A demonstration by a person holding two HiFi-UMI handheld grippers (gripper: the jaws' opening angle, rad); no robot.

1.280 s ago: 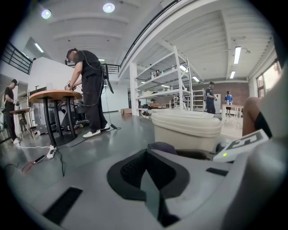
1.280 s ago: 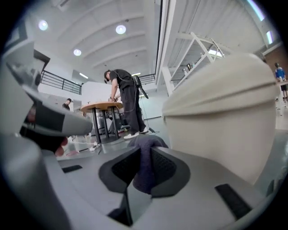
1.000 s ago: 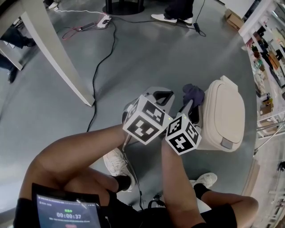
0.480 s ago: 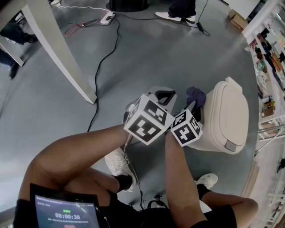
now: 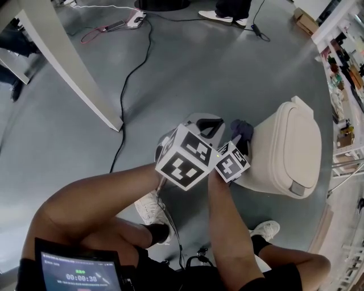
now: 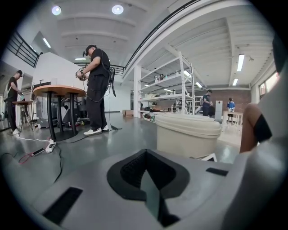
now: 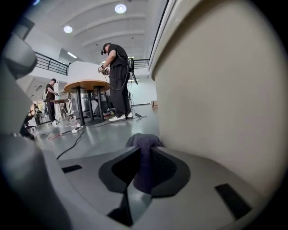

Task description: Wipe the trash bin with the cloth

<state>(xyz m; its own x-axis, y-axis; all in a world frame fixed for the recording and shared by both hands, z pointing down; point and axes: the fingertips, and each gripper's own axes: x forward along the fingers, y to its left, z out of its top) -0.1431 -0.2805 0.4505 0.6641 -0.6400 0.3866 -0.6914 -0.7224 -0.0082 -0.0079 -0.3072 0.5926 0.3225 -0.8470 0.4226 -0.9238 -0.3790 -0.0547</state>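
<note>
Head view: one beige trash bin [image 5: 287, 150] stands right of centre on the grey floor [image 5: 199, 68]. Lid down, contents unseen. One purple cloth [image 5: 242, 129] sits just left of the bin, close against its side wall; cannot tell if it touches. Two claws, side by side at frame centre. Right claw [image 7: 143, 168]: clenched on the cloth, which bunches up between its jaws. Left claw [image 6: 148, 179]: jaws closed together, nothing between them, apart from the bin.

We see a glossy grey floor [image 5: 187, 79] crossed by a black cable [image 5: 121, 108], a round table [image 6: 58, 91], white shelving [image 6: 177, 83] and round ceiling lights [image 6: 118, 9].
</note>
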